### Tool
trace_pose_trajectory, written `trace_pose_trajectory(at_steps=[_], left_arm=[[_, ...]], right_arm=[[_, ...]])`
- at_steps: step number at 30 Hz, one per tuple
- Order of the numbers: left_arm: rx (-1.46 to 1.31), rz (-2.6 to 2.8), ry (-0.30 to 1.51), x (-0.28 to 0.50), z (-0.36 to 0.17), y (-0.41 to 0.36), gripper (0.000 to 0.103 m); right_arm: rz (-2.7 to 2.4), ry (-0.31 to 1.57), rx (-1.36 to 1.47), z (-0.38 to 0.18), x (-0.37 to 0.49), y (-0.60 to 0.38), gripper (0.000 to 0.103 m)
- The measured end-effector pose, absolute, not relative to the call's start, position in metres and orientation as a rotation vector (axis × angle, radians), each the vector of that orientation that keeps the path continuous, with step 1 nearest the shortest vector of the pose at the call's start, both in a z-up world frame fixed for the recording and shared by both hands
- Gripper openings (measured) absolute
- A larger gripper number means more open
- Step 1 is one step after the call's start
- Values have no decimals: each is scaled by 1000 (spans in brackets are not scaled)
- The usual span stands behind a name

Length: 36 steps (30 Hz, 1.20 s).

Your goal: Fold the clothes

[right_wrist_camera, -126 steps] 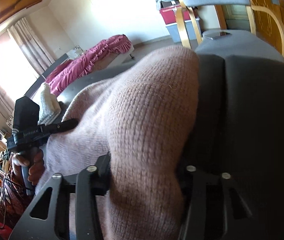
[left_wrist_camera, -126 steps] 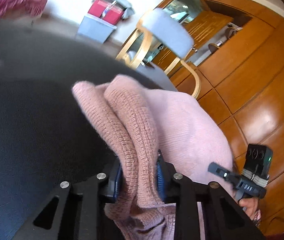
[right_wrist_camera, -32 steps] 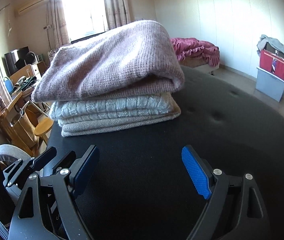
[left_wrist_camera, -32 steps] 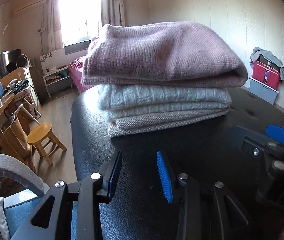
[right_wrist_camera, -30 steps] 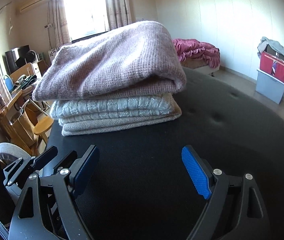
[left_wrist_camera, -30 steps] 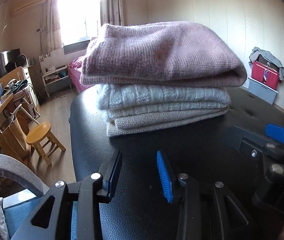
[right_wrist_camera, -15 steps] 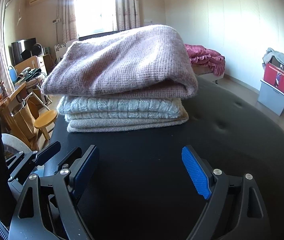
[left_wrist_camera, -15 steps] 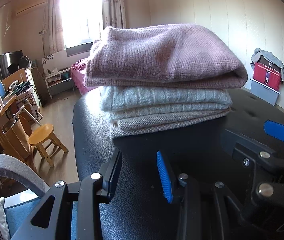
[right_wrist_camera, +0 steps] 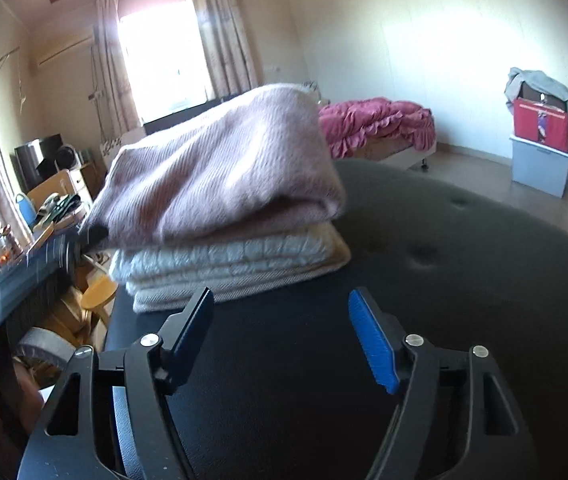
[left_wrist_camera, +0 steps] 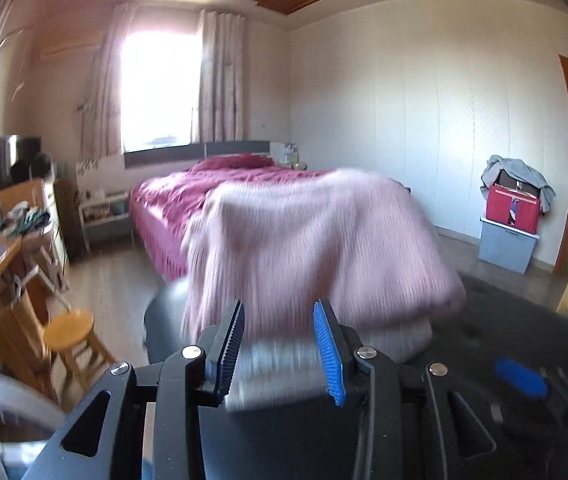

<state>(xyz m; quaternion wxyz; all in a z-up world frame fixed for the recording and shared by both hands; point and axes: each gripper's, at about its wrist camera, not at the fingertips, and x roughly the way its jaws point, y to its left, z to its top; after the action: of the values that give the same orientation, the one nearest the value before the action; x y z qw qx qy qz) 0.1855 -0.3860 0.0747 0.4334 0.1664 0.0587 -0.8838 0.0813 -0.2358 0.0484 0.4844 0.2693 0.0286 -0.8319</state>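
A: Jaws of the right gripper [right_wrist_camera: 280, 336] are seen spread wide at 6 o'clock, nothing held between them, above the black padded table [right_wrist_camera: 423, 320].

B: And the left gripper [left_wrist_camera: 278, 346]?

A: Its jaws are parted too, nothing clamped; that view is blurred.

B: Where are the clothes found?

A: At 12 o'clock, beyond both grippers: a pink sweater [right_wrist_camera: 224, 168] is laid on 2 folded pale knits [right_wrist_camera: 228, 268]. Farther off, a magenta bed [right_wrist_camera: 375, 124] is seen at 1 o'clock.
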Motion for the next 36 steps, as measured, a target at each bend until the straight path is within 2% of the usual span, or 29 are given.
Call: trace_pose_trajectory(at_steps=[1, 2, 3, 7, 8, 10, 16, 21, 24, 25, 26, 27, 31, 34, 36], left_arm=[[422, -2198, 108, 175, 81, -394, 36], [441, -2183, 52, 162, 86, -404, 36], [463, -2164, 4, 149, 89, -413, 36], [607, -2051, -52, 122, 80, -469, 36], [628, -2052, -17, 125, 73, -482, 36], [657, -2057, 50, 133, 58, -506, 37], [603, -2108, 44, 145, 45, -507, 37], [606, -2119, 65, 145, 45, -514, 37], [602, -2132, 85, 147, 44, -518, 37], [599, -2140, 93, 148, 43, -519, 37], [597, -2154, 108, 148, 42, -519, 38], [594, -2174, 130, 149, 42, -521, 38], [605, -2183, 98, 141, 40, -517, 38], [604, -2170, 64, 144, 49, -514, 37], [562, -2197, 117, 158, 58, -505, 37]], right_arm=[[-2027, 54, 641, 50, 80, -233, 68], [-2033, 63, 621, 52, 81, -233, 59], [-2038, 72, 600, 54, 82, -233, 54], [-2047, 108, 539, 60, 84, -234, 50], [-2040, 113, 534, 62, 83, -235, 47], [-2023, 115, 519, 67, 80, -239, 46], [-1990, 120, 298, 105, 62, -277, 46], [-1910, 208, 278, 122, 52, -344, 32], [-1923, 274, 350, 113, 34, -377, 31], [-1938, 289, 380, 107, 26, -384, 27], [-1953, 302, 410, 101, 18, -391, 17], [-1964, 296, 434, 95, 10, -389, 12], [-1971, 173, 527, 74, -16, -379, 11], [-1963, 131, 548, 81, -18, -372, 11], [-1986, 88, 550, 90, -8, -351, 18]])
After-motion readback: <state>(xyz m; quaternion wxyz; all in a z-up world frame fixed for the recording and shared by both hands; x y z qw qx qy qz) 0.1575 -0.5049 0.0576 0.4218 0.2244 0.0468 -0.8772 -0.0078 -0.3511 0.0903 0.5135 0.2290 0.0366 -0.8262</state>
